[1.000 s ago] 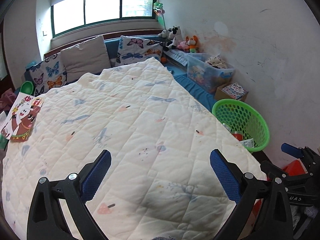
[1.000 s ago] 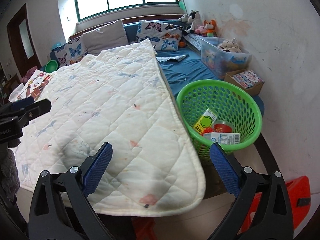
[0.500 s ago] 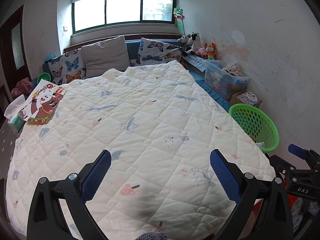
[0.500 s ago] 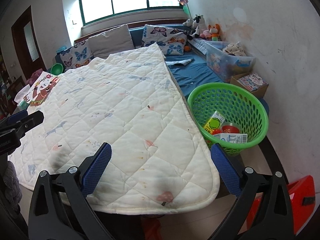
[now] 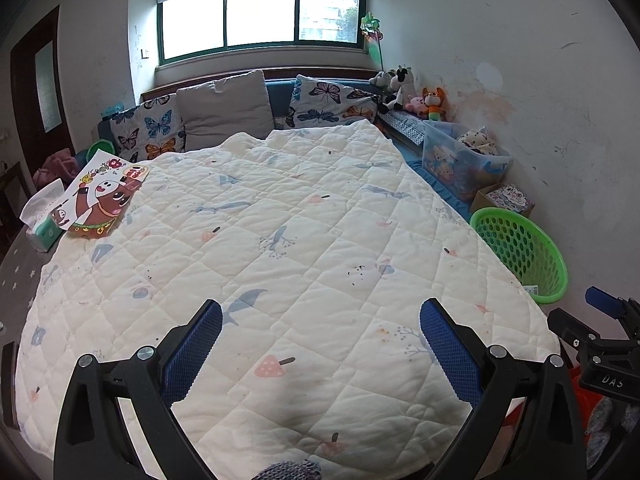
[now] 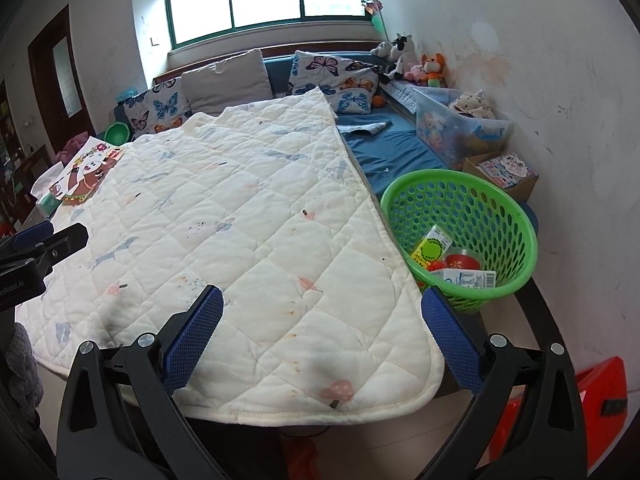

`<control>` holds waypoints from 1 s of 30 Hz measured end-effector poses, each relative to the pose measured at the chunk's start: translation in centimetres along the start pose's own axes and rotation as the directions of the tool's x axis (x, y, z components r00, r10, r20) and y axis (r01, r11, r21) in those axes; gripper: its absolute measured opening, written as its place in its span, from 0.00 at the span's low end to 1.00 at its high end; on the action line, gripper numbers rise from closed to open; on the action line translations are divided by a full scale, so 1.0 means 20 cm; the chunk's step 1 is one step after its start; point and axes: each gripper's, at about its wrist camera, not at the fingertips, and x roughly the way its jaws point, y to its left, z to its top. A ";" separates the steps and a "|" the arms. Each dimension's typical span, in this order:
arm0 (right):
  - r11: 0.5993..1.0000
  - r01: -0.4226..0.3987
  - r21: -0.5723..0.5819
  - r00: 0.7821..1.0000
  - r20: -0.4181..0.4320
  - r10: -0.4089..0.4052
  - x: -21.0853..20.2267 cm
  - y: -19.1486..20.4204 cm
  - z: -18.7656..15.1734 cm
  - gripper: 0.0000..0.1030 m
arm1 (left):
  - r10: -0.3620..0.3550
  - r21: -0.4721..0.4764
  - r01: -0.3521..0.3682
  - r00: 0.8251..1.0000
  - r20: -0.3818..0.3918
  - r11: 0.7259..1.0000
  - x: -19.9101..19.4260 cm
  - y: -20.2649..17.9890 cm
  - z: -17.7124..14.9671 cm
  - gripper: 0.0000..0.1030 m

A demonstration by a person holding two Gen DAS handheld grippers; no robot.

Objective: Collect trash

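A green mesh basket (image 6: 480, 196) stands at the table's right edge beside the white quilt (image 6: 248, 216). It holds a yellow-green carton (image 6: 430, 246), a red cup (image 6: 462, 262) and a white carton (image 6: 468, 279). In the left wrist view the basket (image 5: 520, 248) shows at the right. My left gripper (image 5: 320, 344) is open and empty above the quilt's near end (image 5: 304, 264). My right gripper (image 6: 322, 336) is open and empty above the quilt's near right corner, just left of the basket.
A cartoon picture book (image 5: 106, 200) and a tissue pack (image 5: 42, 222) lie at the quilt's left edge. Pillows (image 5: 224, 110), plush toys (image 5: 416, 94), a clear storage bin (image 6: 460, 124) and a cardboard box (image 6: 504, 172) sit beyond. A red stool (image 6: 560, 404) stands lower right.
Both grippers have drawn back and risen, so more of the quilt and room shows. Both stayed open and empty.
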 end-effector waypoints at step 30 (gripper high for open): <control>1.000 -0.006 -0.011 1.000 -0.005 0.006 0.00 0.03 -0.01 0.96 | 0.022 -0.009 -0.022 1.000 0.001 1.000 0.01 0.01 -0.01 0.93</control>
